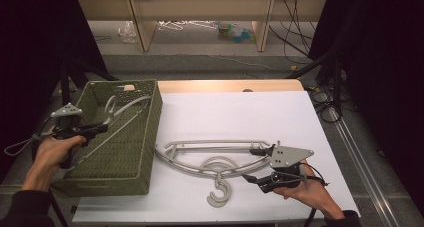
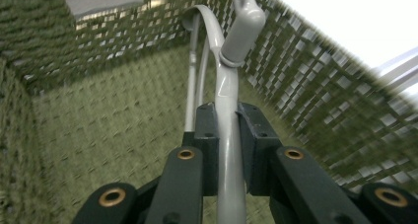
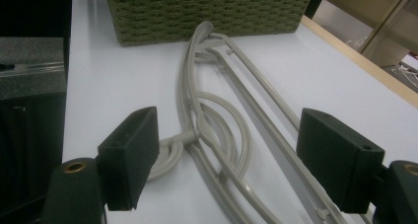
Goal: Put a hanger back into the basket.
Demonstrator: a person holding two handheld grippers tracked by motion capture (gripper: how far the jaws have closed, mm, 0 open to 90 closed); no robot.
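While lowering one hanger (image 2: 229,150), clamped in left hand-held gripper (image 1: 102,128), into basket (image 1: 145,137) at left; right hand-held gripper (image 1: 255,164) open, empty, hangers (image 1: 210,159) left on surface (image 1: 240,117).

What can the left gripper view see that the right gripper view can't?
The left gripper view looks inside the green basket, where its gripper is shut on a grey hanger.

The right gripper view has the white table, hangers lying flat on it, and an open gripper straddling them.

Both show the green woven basket and grey plastic hangers.
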